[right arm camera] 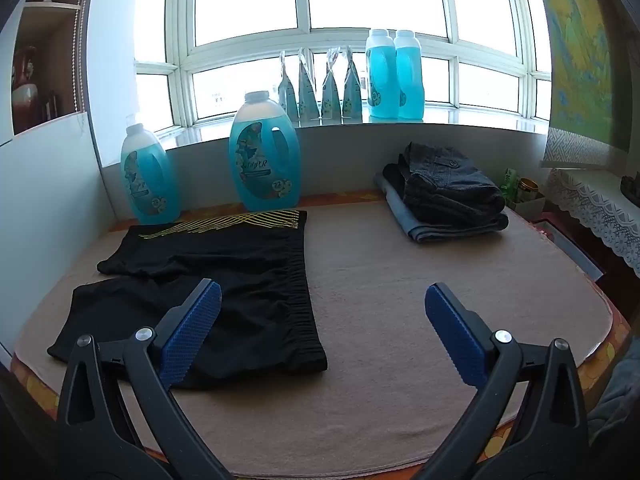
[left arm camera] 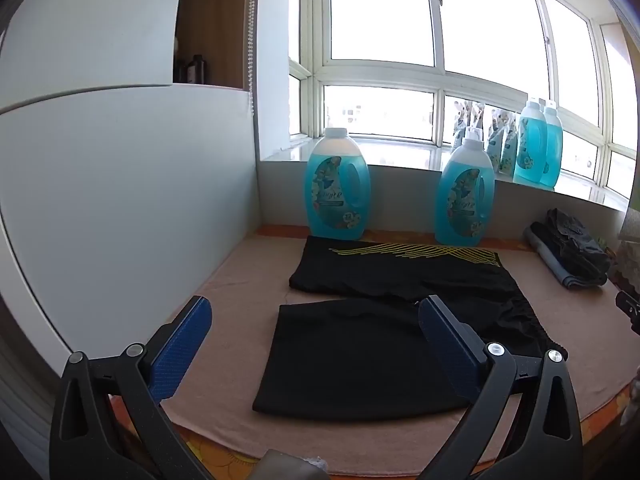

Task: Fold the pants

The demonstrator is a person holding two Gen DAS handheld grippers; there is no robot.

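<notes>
We see black shorts-like pants of soft matte cloth lying flat on the left half of a counter covered with a felt-like beige cloth. The waistband is gathered and ribbed, and yellow line stitching marks the far leg.

The left hand-held gripper hangs above the near leg, jaws spread wide and empty. Its fingers are black plastic, and the pads are blue with a ribbed texture.

The right hand-held gripper is also wide open and holds nothing. Its left pad overlaps the waistband in the picture, and its right pad is over bare cloth.

A folded stack of dark garments sits far right. Glossy blue detergent bottles stand along the far wall.

The bottle labels are too small to read, and the person's hands are out of frame.
</notes>
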